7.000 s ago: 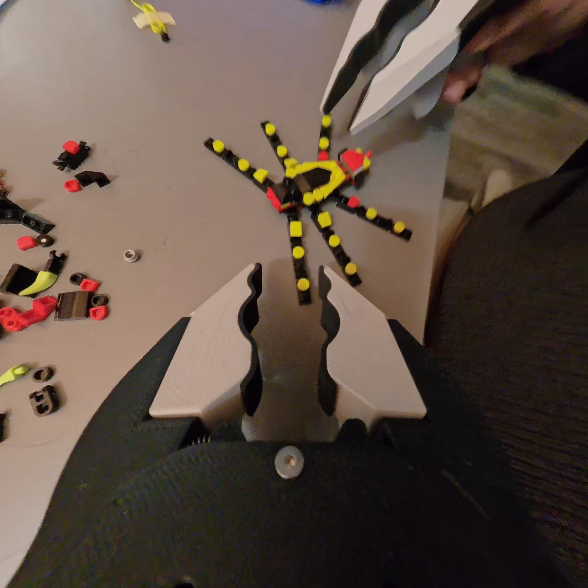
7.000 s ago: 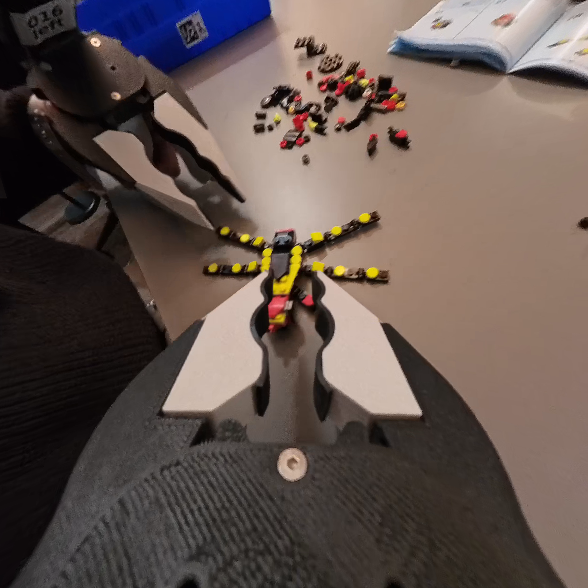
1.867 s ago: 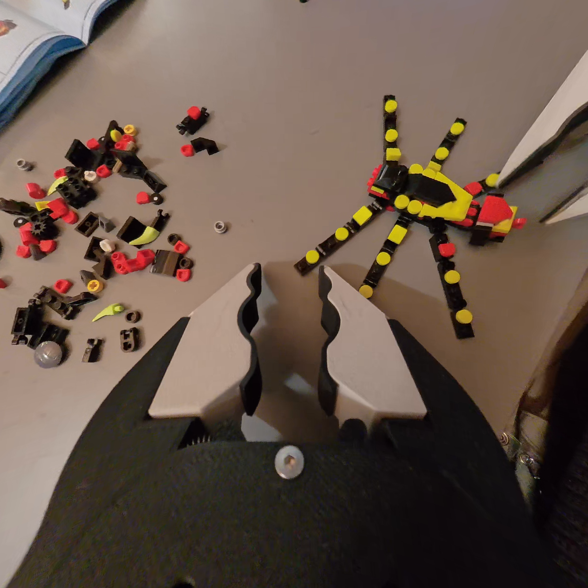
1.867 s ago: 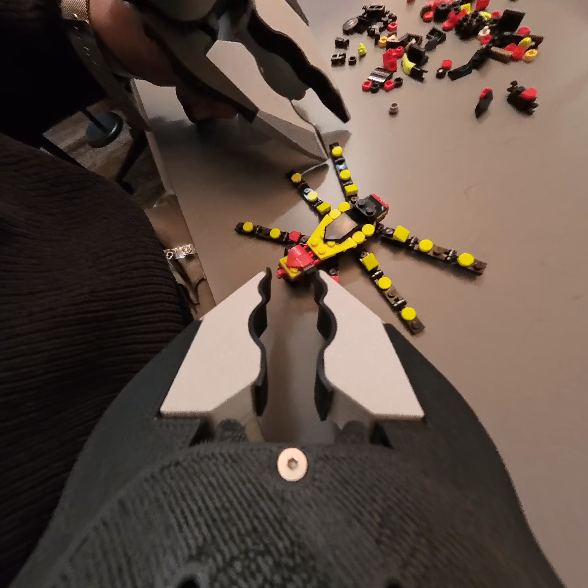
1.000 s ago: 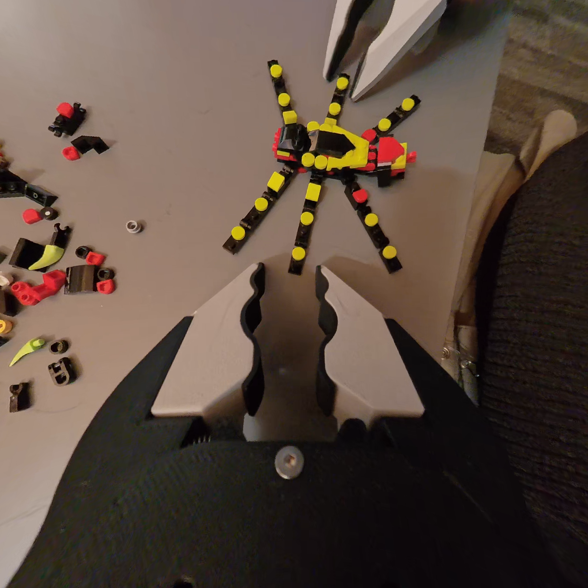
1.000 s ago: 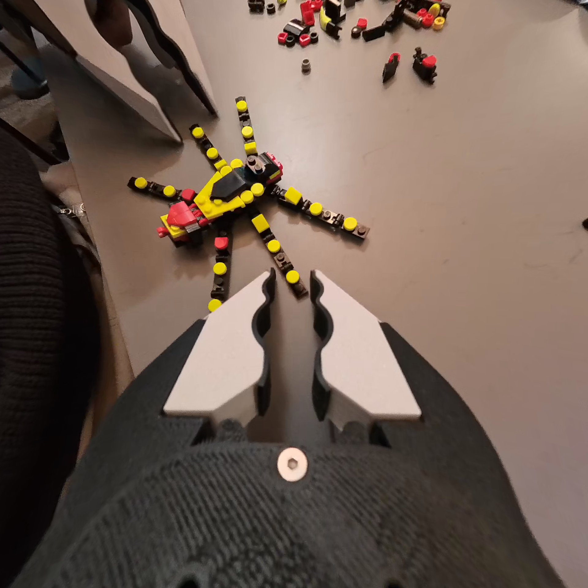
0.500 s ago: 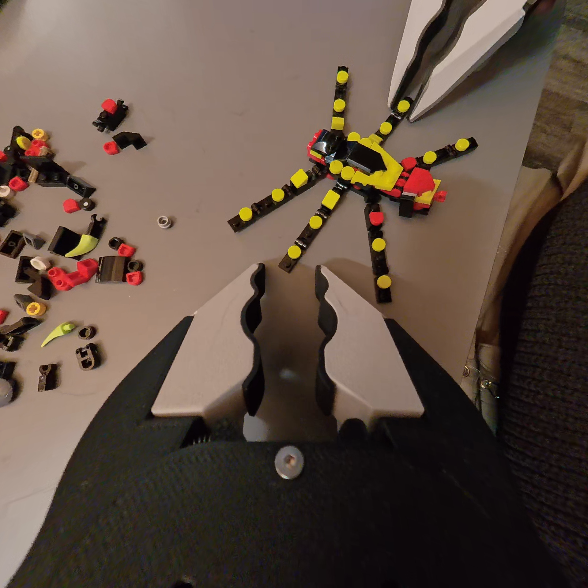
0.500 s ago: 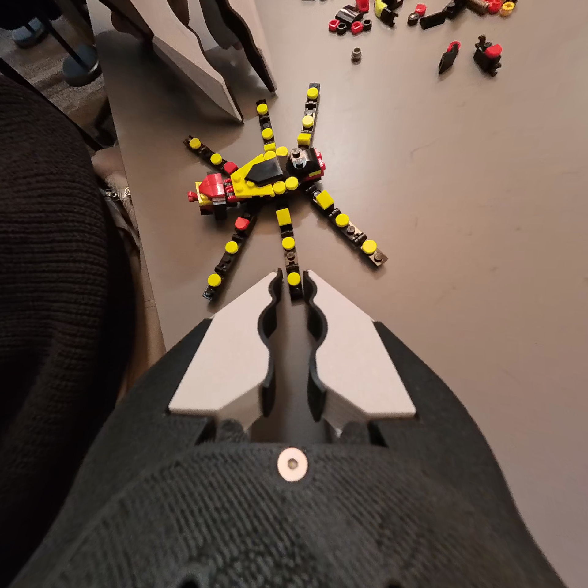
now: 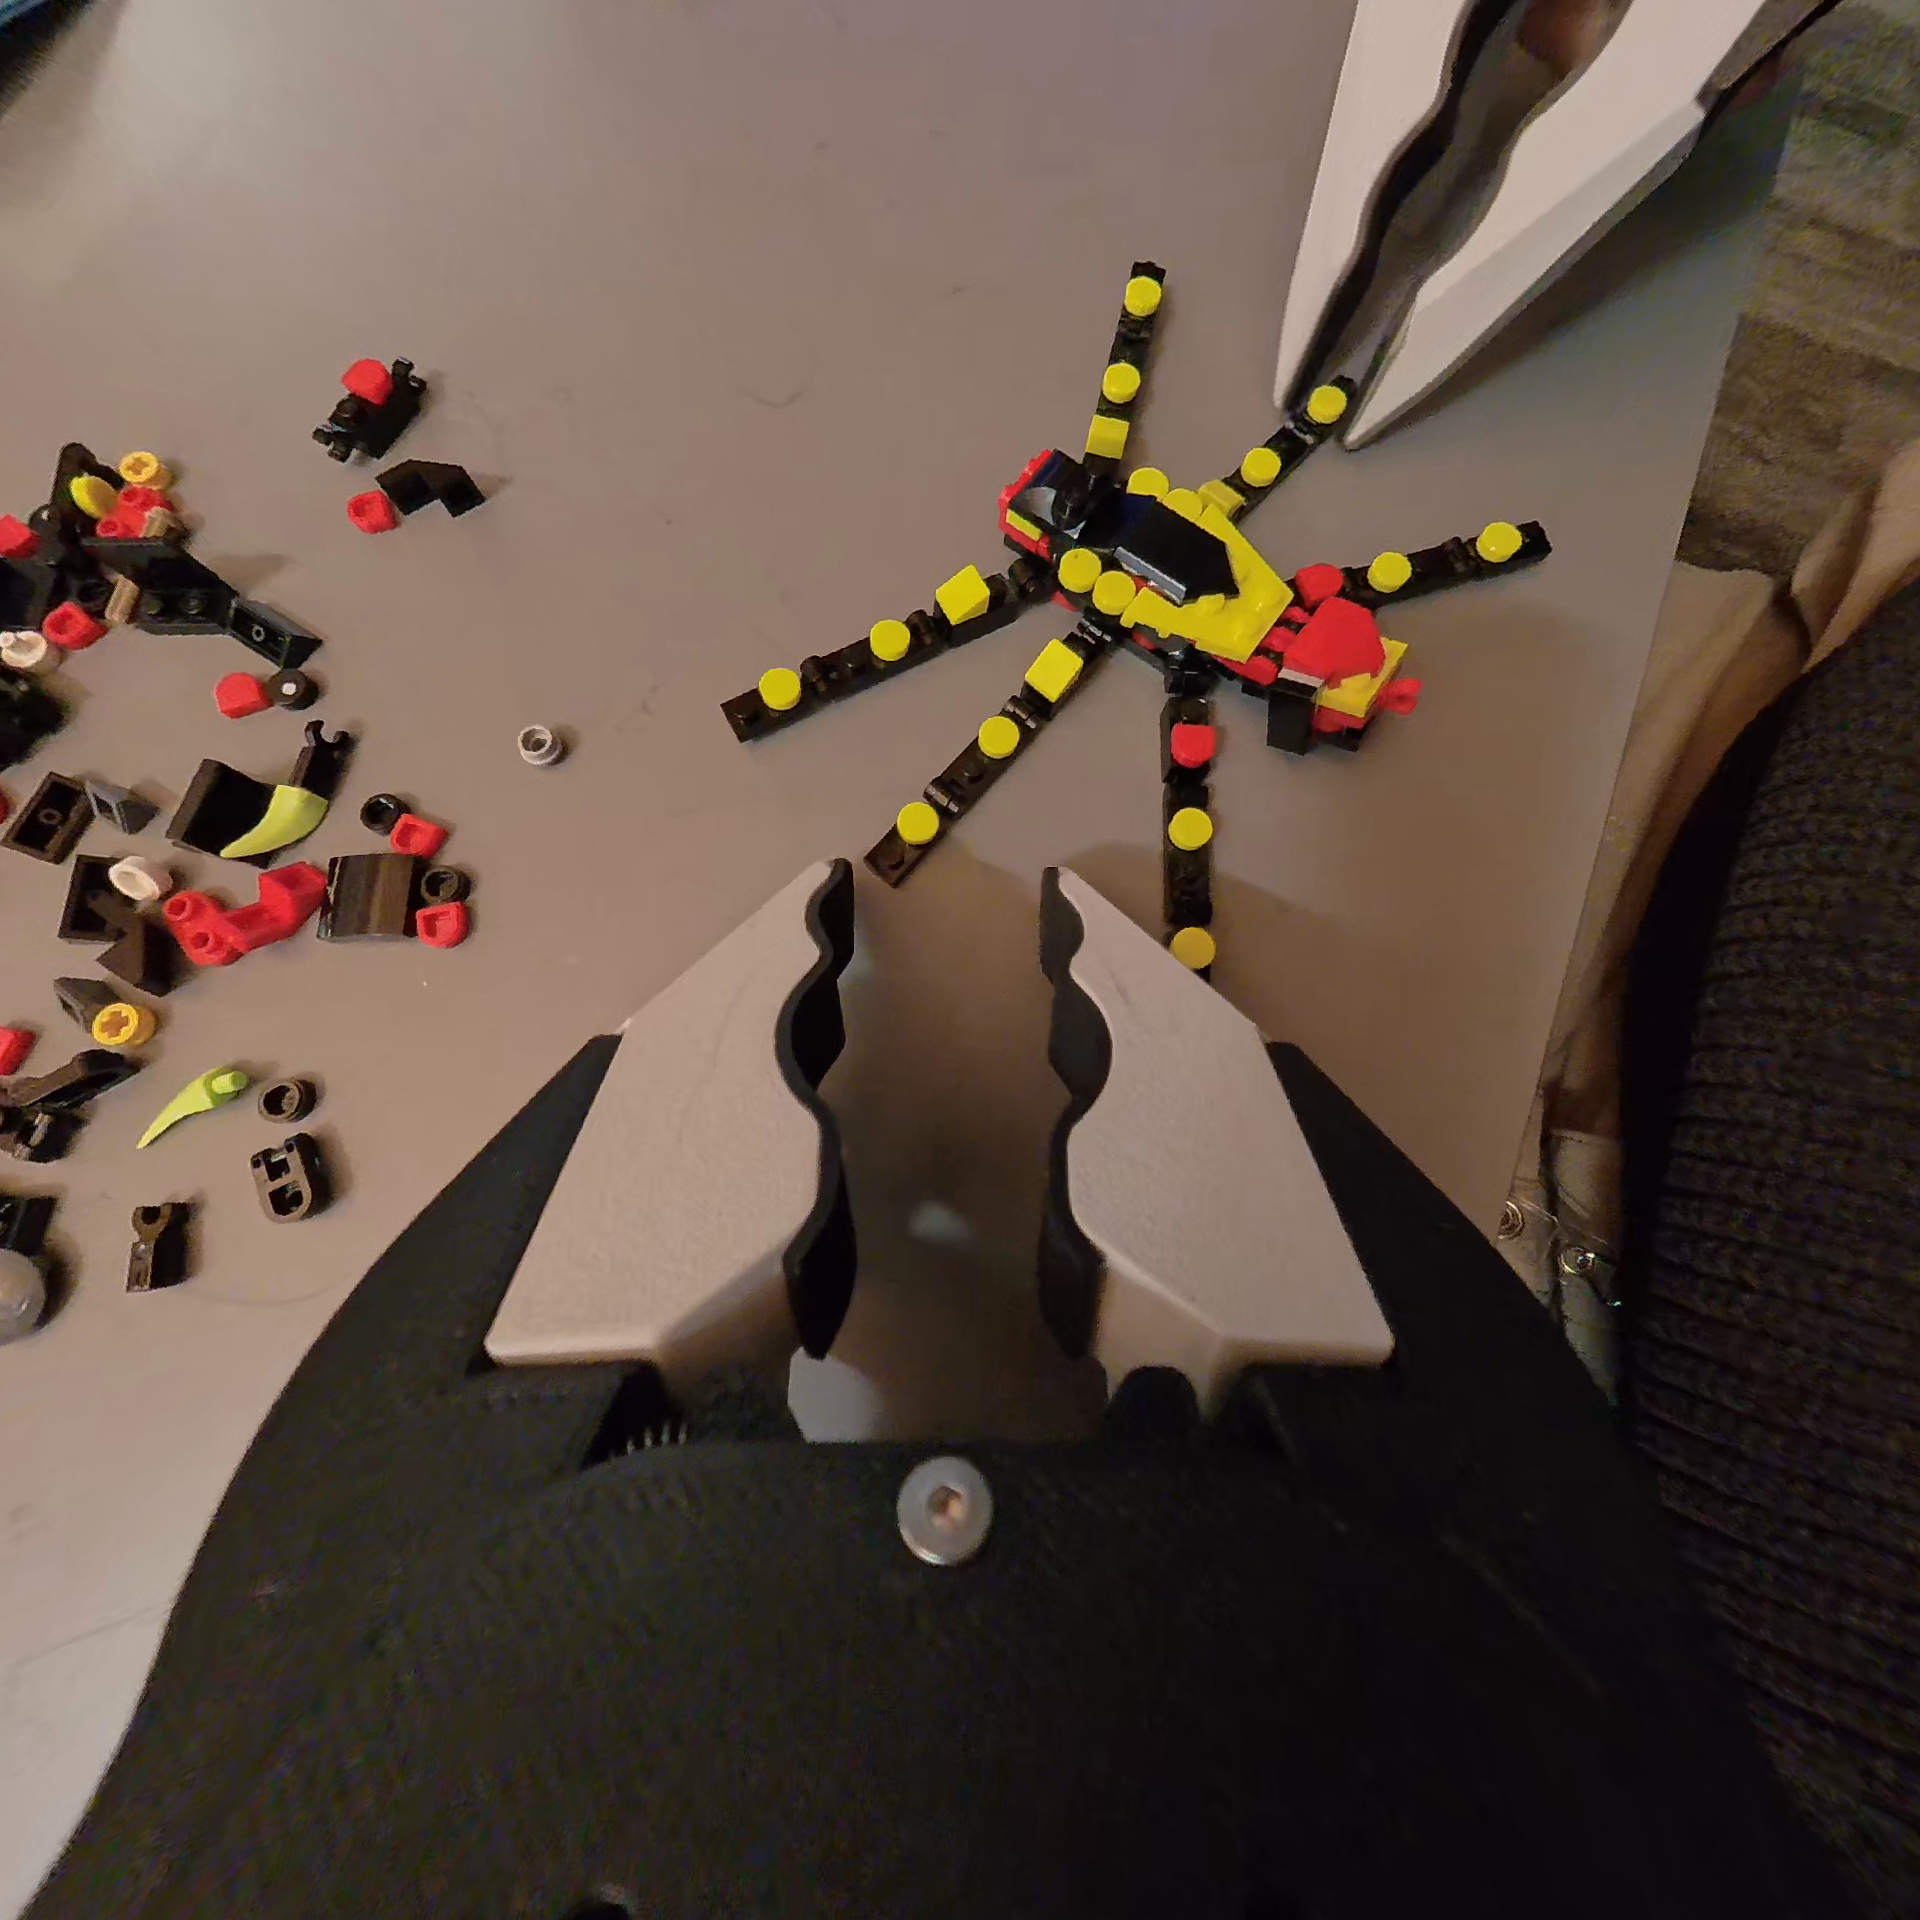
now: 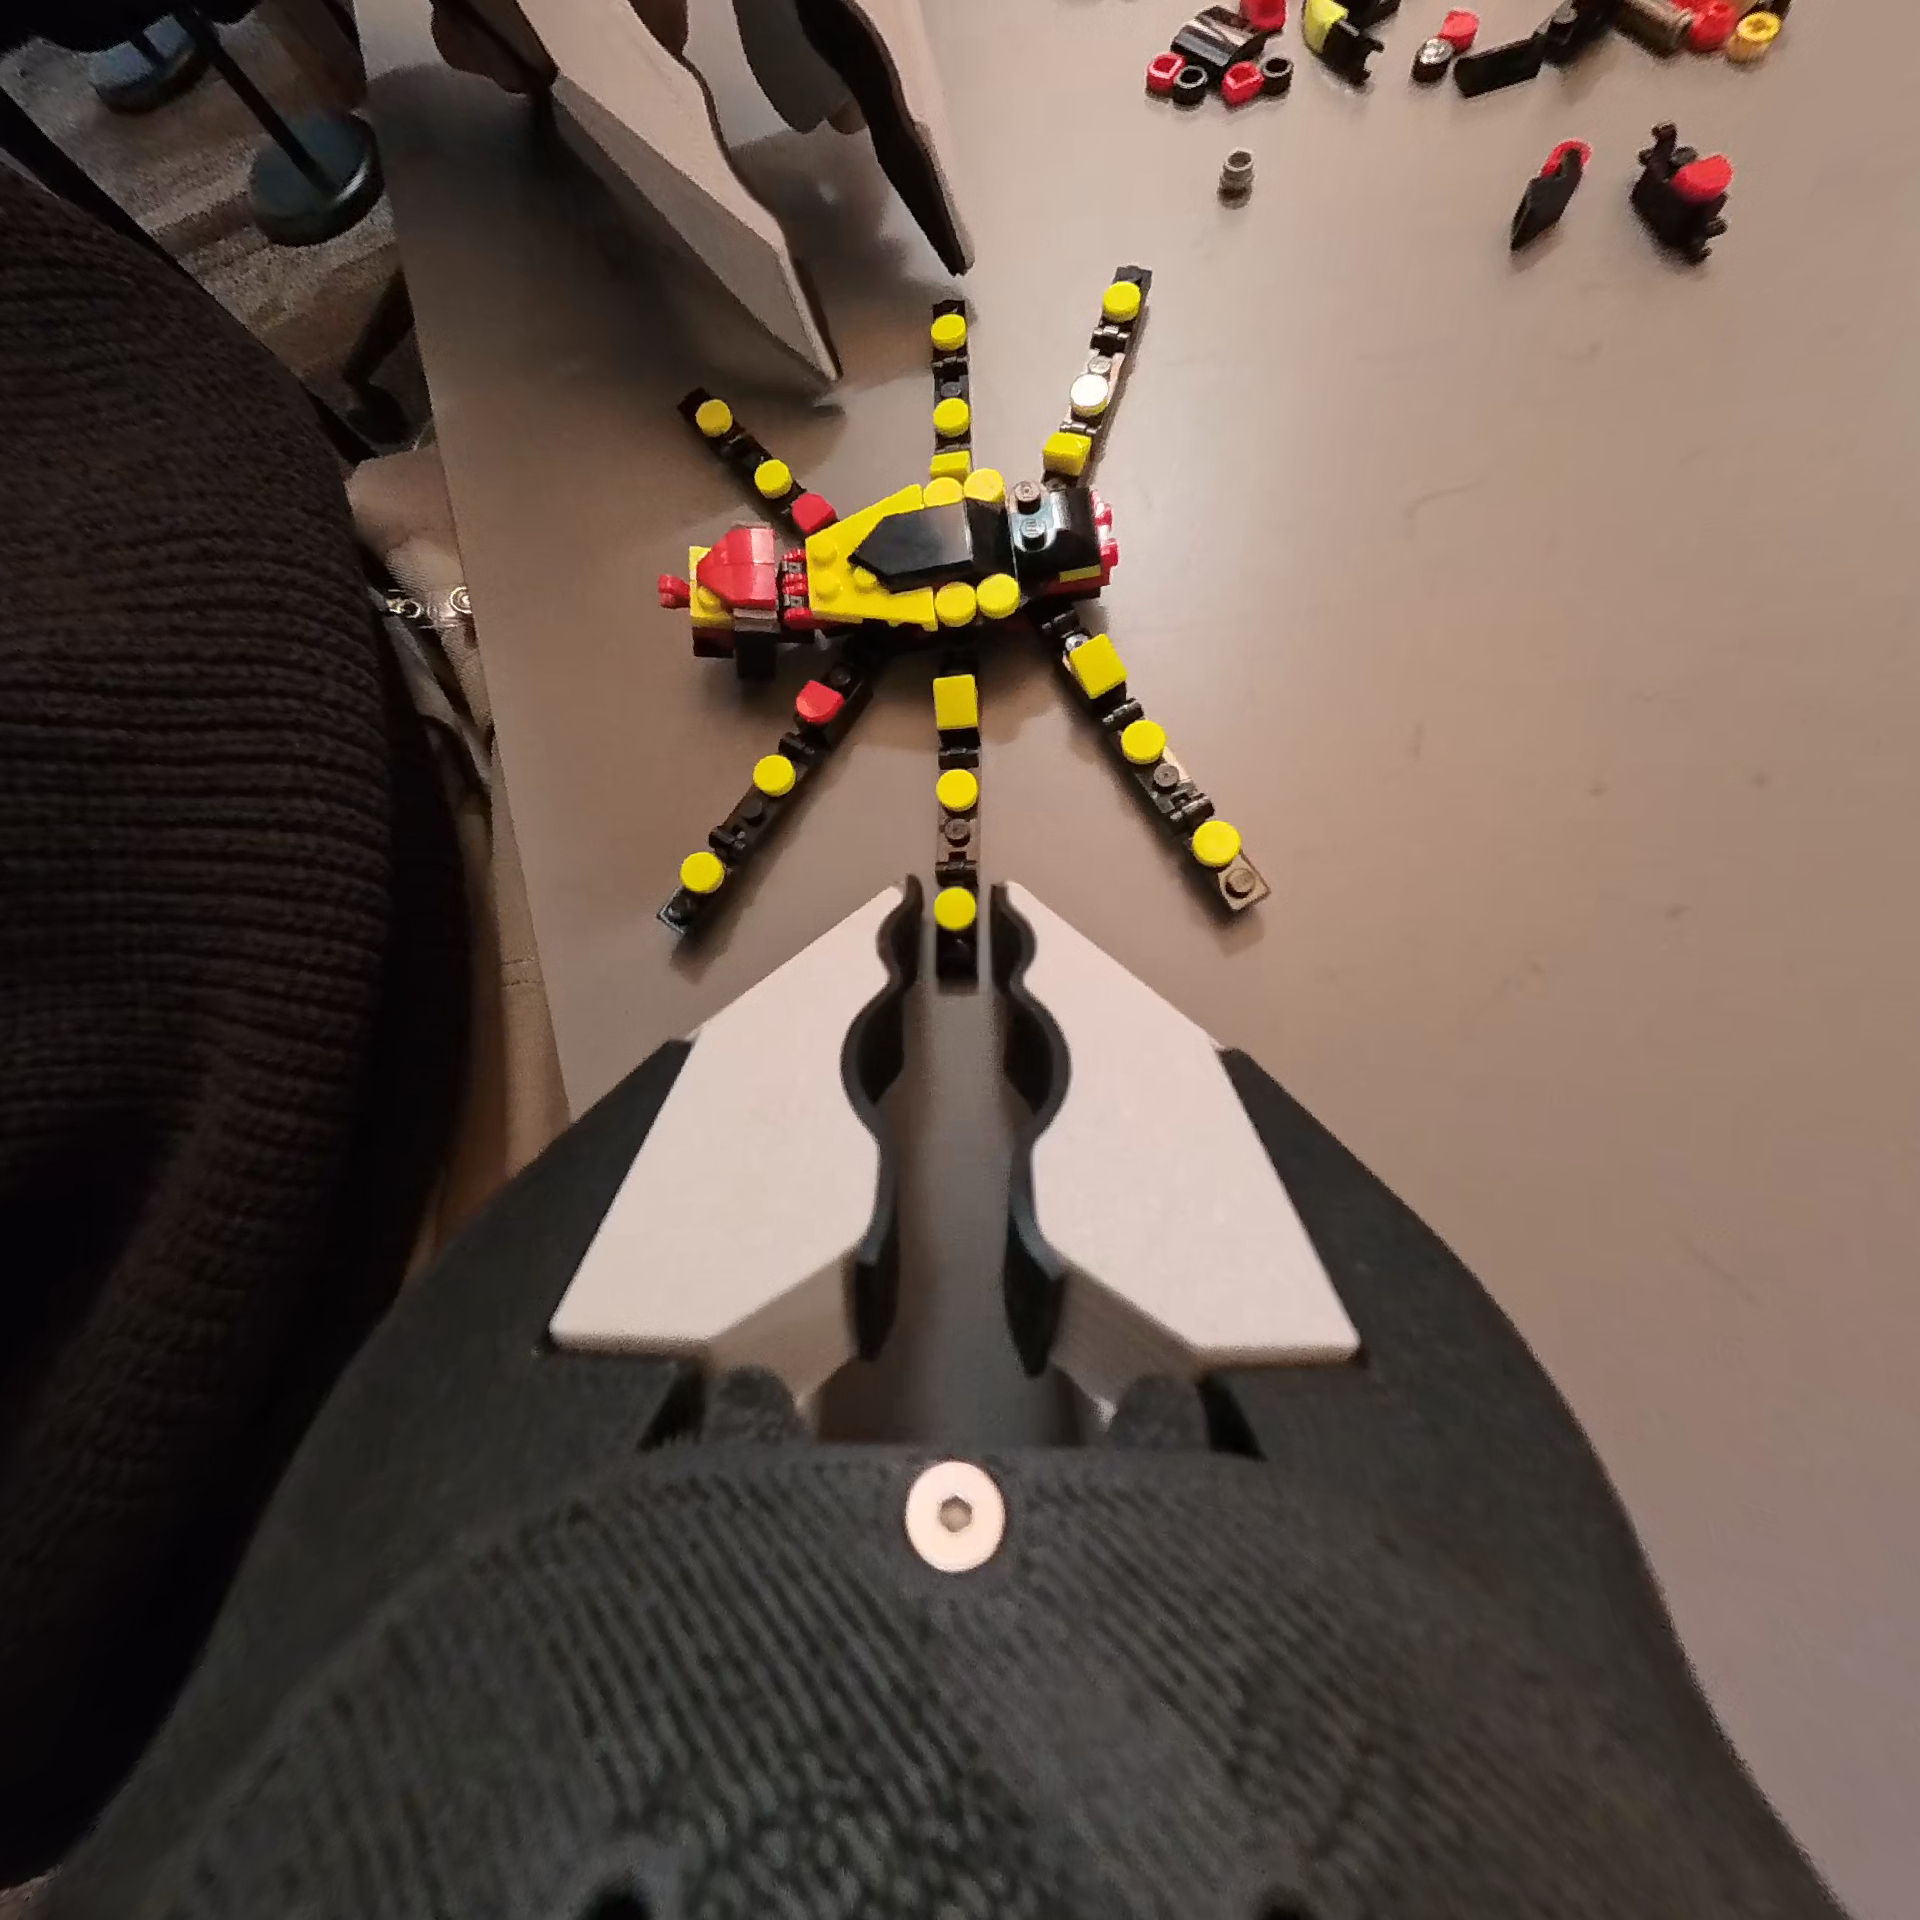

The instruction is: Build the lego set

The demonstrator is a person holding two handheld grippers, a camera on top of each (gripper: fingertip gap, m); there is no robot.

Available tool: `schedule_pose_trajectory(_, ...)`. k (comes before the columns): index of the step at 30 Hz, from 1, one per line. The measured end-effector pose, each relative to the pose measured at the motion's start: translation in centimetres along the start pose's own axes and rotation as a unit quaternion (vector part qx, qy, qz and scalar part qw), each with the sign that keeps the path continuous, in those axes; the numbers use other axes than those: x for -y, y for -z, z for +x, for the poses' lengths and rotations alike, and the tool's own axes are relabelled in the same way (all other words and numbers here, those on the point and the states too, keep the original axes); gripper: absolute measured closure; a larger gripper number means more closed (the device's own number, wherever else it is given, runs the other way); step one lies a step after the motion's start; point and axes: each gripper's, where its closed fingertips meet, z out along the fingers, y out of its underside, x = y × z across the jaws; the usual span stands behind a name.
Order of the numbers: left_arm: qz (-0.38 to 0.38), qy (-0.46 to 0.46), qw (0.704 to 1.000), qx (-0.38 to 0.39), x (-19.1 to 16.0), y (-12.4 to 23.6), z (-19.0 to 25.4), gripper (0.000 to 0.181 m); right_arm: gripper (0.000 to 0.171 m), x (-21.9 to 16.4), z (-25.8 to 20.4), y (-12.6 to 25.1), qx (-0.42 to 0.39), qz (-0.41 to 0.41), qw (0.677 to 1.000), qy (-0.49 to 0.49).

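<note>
The right gripper (image 10: 954, 914) has its wavy jaws closed around a studded black leg of the spider model (image 10: 914, 571); the left gripper (image 9: 945, 883), beside the model, gapes empty above the matte grey surface (image 9: 727, 260).

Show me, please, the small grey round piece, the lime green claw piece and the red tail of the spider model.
small grey round piece (image 9: 541, 744), left wrist view, top ring.
lime green claw piece (image 9: 192, 1103), left wrist view, mid-curve.
red tail (image 10: 740, 568), right wrist view, sloped top.

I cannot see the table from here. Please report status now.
Left gripper open, empty. Right gripper closing on spider's middle leg tip; contact unclear. Loose pieces well aside.
</note>
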Motion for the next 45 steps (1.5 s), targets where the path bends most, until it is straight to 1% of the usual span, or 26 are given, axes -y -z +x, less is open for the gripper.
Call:
schedule_pose_trajectory(3,0.007,-0.004,1.000,-0.006,0.2,0.1,0.3,0.145,0.157,0.0,-0.1,0.4,0.001,0.005,1.000,0.007)
schedule_pose_trajectory(10,0.044,-0.015,0.999,-0.027,1.6,0.3,1.4,0.143,0.152,2.1,0.4,1.0,-0.015,0.057,0.998,0.001)
schedule_pose_trajectory(15,0.067,-0.033,0.995,-0.069,3.0,-0.2,3.6,0.122,0.147,3.3,0.1,0.1,-0.034,0.061,0.997,0.034)
schedule_pose_trajectory(17,0.068,-0.039,0.994,-0.070,3.3,-0.5,3.9,0.119,0.144,3.4,0.6,-0.1,-0.056,0.055,0.995,0.056)
schedule_pose_trajectory(20,0.055,-0.041,0.995,-0.076,3.0,-0.8,4.0,0.119,0.134,3.1,1.1,-0.5,-0.066,0.044,0.995,0.063)
schedule_pose_trajectory(23,0.056,-0.036,0.994,-0.084,3.3,-1.0,4.2,0.119,0.129,3.4,0.9,-1.0,-0.052,0.042,0.996,0.067)
schedule_pose_trajectory(27,0.068,-0.037,0.991,-0.107,4.4,-0.9,5.5,0.119,0.129,3.7,1.2,-1.7,-0.052,0.031,0.994,0.093)
schedule_pose_trajectory(34,0.031,-0.009,0.997,-0.066,5.1,-2.7,5.0,0.120,0.129,3.8,1.2,-2.7,-0.036,0.017,0.993,0.109)
schedule_pose_trajectory(41,0.033,0.037,0.997,-0.053,5.8,-3.3,4.2,0.137,0.129,3.4,1.2,-3.1,-0.025,0.005,0.994,0.106)
schedule_pose_trajectory(45,0.026,0.046,0.997,-0.058,5.7,-3.6,4.4,0.138,0.131,3.4,1.2,-3.2,-0.026,0.004,0.994,0.104)
